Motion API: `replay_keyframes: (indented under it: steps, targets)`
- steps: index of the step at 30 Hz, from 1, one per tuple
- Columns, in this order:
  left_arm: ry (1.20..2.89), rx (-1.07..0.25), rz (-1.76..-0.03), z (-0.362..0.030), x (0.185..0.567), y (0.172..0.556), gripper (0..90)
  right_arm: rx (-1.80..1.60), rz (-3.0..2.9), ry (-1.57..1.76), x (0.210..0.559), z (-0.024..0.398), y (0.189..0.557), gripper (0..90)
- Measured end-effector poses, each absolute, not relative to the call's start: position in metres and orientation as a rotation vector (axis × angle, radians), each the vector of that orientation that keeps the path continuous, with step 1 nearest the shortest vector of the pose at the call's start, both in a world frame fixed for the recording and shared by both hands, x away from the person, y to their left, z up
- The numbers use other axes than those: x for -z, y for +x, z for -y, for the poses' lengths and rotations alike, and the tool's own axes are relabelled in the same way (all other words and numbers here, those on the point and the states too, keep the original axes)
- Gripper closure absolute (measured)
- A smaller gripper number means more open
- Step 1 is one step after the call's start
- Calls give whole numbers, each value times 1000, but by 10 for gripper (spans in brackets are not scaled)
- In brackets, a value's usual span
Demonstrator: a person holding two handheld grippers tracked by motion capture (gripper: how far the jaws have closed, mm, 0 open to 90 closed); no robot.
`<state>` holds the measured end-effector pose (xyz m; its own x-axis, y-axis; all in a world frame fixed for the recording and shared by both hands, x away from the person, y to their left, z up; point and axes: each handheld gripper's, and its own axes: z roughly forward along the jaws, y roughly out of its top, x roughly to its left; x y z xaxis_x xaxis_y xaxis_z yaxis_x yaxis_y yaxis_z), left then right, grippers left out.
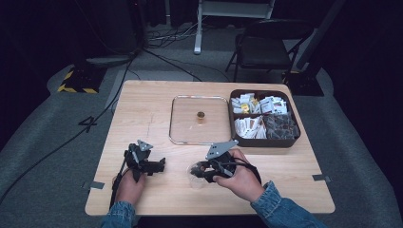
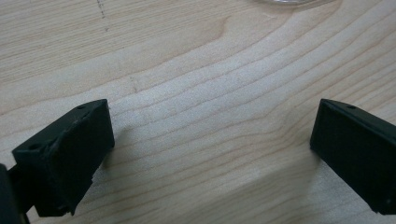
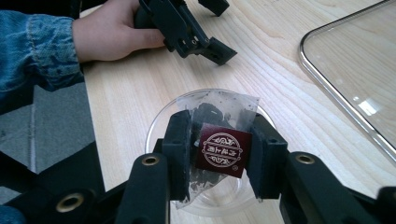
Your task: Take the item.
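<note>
I have a tea bag (image 3: 219, 140) clamped in my right gripper (image 1: 205, 172), the jaws drawn in against its two sides with the dark red label (image 3: 222, 150) facing the camera. It hangs directly over a clear plastic cup (image 3: 161, 123), its lower end already inside the rim as far as I can judge, though I cannot tell whether it touches the bottom. So the fetching looks done: the bag is out of the dark box of sachets (image 1: 264, 142) that sits at about two o'clock from my right hand, and it is at the cup. What I judge is left is to let go, so the bag drops in, then draw the gripper clear.

The cup stands on the worktop (image 1: 142, 109) near the front edge, just beside my right hand (image 1: 242, 180). The glass tray (image 1: 199, 141) with a small brown knob (image 1: 201, 115) on it lies at twelve o'clock from the cup, apart from it.

My left gripper (image 1: 160, 165) rests at nine o'clock from the cup, its jaws spread wide with nothing between them but bare wood.
</note>
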<state>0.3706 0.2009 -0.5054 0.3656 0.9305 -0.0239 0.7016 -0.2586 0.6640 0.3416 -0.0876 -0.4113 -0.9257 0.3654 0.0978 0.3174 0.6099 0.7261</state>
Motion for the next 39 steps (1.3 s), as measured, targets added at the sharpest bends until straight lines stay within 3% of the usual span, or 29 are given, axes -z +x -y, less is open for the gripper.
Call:
replay_keyframes:
  steps: [5,10,17,39]
  targets:
    - [2045,-509,-1406,-201,505,371,0,-1224,-2756,581,410,87,341,607]
    - [2046,-509,-1405,-201,505,371,0,-1273,-2709,587,409,88,342,445]
    - [2045,-505,-1407,-201,505,371,0,-1369,-2651,635,401,99,347,354]
    - [2046,-510,-1406,-201,505,371,0,-1452,-2462,811,367,183,350,286]
